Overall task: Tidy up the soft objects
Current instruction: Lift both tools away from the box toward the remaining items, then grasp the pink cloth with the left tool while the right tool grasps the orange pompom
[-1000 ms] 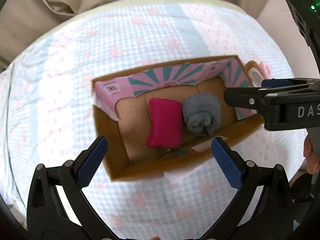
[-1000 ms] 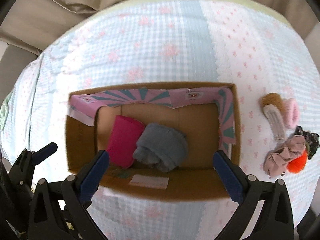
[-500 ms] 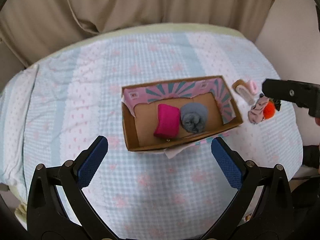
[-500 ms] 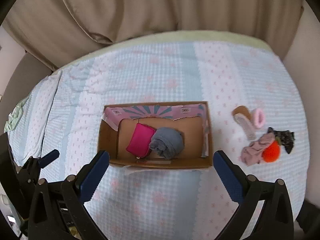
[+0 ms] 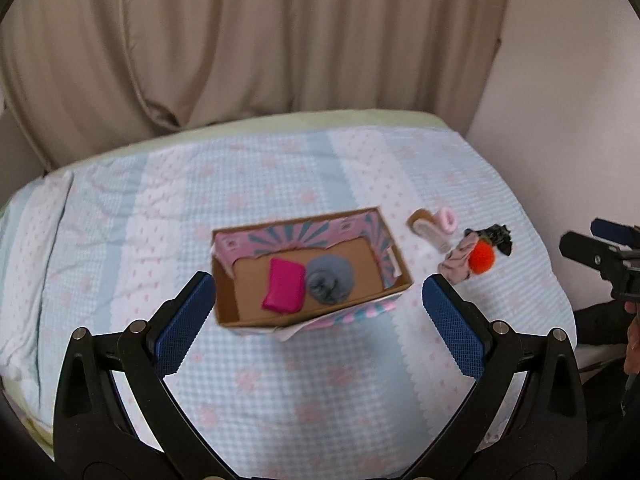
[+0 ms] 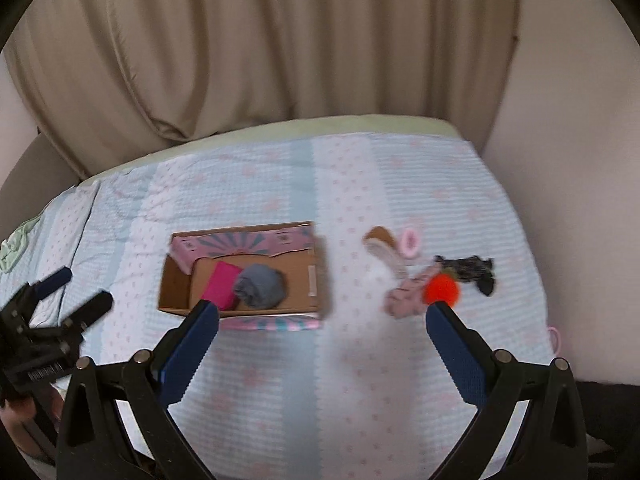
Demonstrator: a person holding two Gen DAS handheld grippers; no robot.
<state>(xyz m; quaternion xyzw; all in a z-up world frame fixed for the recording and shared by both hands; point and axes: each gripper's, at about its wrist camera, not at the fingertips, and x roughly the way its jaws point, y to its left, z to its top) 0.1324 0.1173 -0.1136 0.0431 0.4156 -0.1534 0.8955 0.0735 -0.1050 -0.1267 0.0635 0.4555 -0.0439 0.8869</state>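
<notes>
An open cardboard box (image 5: 228,304) (image 6: 172,284) lies on the bed and holds a folded magenta cloth (image 5: 283,286) (image 6: 219,285) and a rolled grey cloth (image 5: 330,280) (image 6: 260,285). Right of the box lie a tan-and-white item (image 5: 428,228) (image 6: 384,248), a pink scrunchie (image 5: 447,219) (image 6: 410,241), a pink fabric piece (image 5: 456,264) (image 6: 408,298), an orange pom-pom (image 5: 482,257) (image 6: 441,289) and a dark scrunchie (image 5: 498,236) (image 6: 472,268). My left gripper (image 5: 318,308) is open and empty, held high above the bed's near side. My right gripper (image 6: 322,334) is open and empty, also high.
The bed has a blue-and-pink patterned cover (image 5: 160,208) (image 6: 360,184). Beige curtains (image 5: 240,40) (image 6: 260,40) hang behind it and a wall (image 6: 560,120) stands at the right. A thin pink loop (image 6: 556,338) lies at the bed's right edge.
Both grippers have pulled up and back from the box, so the whole bed and curtains show now. Both stay open and empty.
</notes>
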